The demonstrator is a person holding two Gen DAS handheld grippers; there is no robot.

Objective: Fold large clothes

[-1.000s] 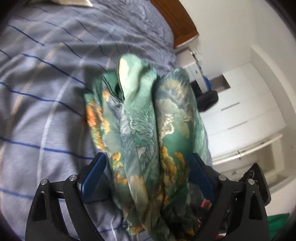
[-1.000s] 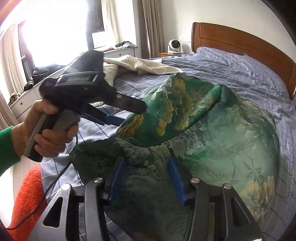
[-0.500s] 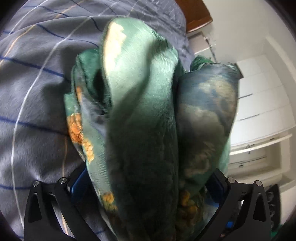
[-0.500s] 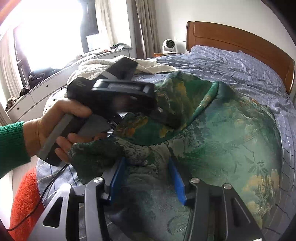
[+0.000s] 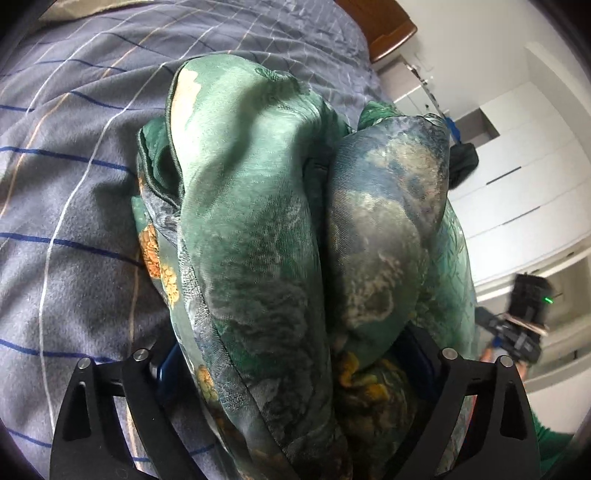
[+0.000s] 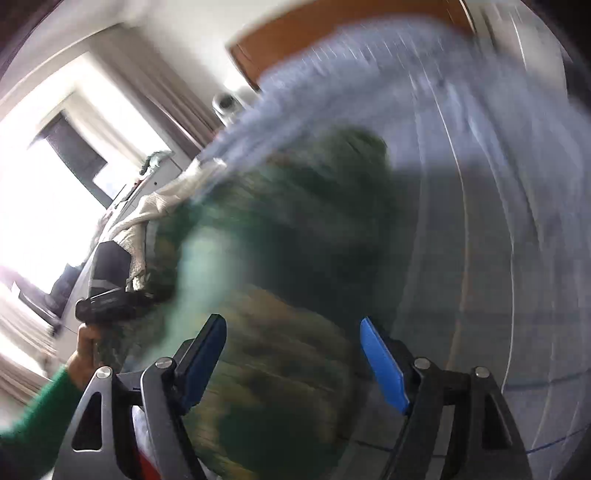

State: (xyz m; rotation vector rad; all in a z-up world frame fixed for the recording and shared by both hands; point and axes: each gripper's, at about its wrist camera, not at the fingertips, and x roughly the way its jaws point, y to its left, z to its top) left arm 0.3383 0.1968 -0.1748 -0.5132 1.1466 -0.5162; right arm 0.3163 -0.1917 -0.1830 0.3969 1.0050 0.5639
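Observation:
A green silky garment with orange flower print [image 5: 280, 236] lies bunched in thick folds on the blue striped bedspread [image 5: 74, 155]. My left gripper [image 5: 291, 365] holds a fat wad of it between wide-set jaws; the fingertips are hidden by cloth. In the blurred right wrist view the garment [image 6: 288, 266] lies in a heap. My right gripper [image 6: 293, 354] is open above it, blue pads [image 6: 384, 365] clear of the cloth. The left gripper body [image 6: 110, 295] and the hand in a green sleeve show at the left there.
A wooden headboard [image 5: 380, 26] stands at the bed's far end. White drawers and wardrobe [image 5: 517, 192] stand to the right of the bed. A cream blanket [image 6: 155, 210] lies at the bed's far left, near a bright window [image 6: 48, 177].
My right gripper has let go of the garment, opened wide and swung away fast, blurring its view. My left gripper still holds the bunched cloth, now seen from a little further back.

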